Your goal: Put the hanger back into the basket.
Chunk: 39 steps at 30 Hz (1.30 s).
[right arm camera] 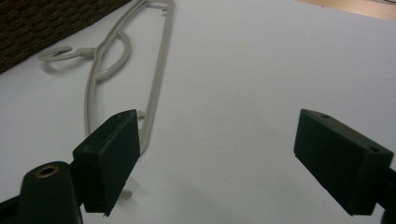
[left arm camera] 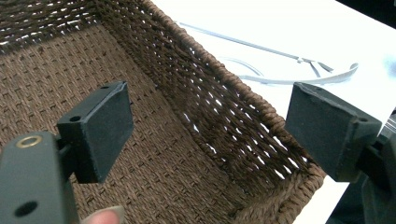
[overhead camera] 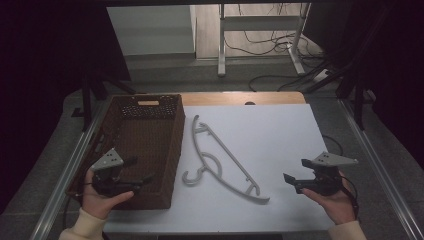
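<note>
Your left hand-held gripper (overhead camera: 137,175) hovers at about eight o'clock on the desk (overhead camera: 270,135), over the near end of the brown woven basket (overhead camera: 150,145); its jaws stand wide apart with nothing between them, looking down onto the basket's floor and right wall. Your right hand-held gripper (overhead camera: 296,172) sits at about four o'clock, likewise released and empty, above bare white desk. The grey clothes hanger (overhead camera: 220,160) lies flat at the centre, just beside the basket's right wall, its hook (overhead camera: 192,177) pointing towards seven o'clock, well apart from both grippers.
</note>
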### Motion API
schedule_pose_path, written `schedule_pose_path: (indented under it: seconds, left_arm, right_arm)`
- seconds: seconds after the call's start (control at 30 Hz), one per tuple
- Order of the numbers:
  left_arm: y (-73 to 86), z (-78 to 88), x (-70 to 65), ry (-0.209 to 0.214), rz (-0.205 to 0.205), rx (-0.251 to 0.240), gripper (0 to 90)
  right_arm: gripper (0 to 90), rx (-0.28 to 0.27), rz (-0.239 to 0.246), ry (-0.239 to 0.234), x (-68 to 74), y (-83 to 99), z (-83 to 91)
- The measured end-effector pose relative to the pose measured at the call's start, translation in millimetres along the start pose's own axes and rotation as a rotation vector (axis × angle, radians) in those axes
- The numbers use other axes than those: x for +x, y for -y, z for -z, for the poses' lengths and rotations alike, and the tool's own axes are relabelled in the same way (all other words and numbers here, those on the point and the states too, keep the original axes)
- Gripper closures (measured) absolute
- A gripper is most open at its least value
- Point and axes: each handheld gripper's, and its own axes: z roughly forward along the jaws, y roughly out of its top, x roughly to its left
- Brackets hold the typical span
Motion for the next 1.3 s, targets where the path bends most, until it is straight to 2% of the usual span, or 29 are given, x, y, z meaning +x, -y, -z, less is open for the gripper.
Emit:
schedule_pose_path:
  seconds: [0.2,0.33,0.5,0.67,1.0,1.3]
  left_arm:
    - [4.0,3.3,-0.8,-0.018,0.004,0.001,14.7]
    - [4.9,5.7,-2.5,-0.025,0.0,0.001,14.6]
    - [2.3,8.0,-5.5,-0.02,-0.007,-0.009,14.6]
    - [4.6,3.7,-4.8,-0.015,-0.006,0.012,14.5]
    - [4.6,4.9,-5.3,-0.012,-0.002,0.009,14.6]
    - [4.9,0.1,-5.7,-0.012,-0.012,0.03,14.5]
  right_arm:
    - [17.8,0.011,0.026,-0.011,0.1,-2.4,-4.5]
    - [18.2,0.024,0.052,-0.009,8.6,-6.0,-4.8]
    - [18.3,0.025,0.034,0.006,7.4,-5.0,-4.3]
    - [18.7,0.039,0.016,0.015,3.4,-4.5,-8.7]
    - [20.4,0.04,0.026,0.009,7.1,-8.9,-11.2]
    - [20.2,0.057,0.016,0.006,7.8,-14.7,-18.8]
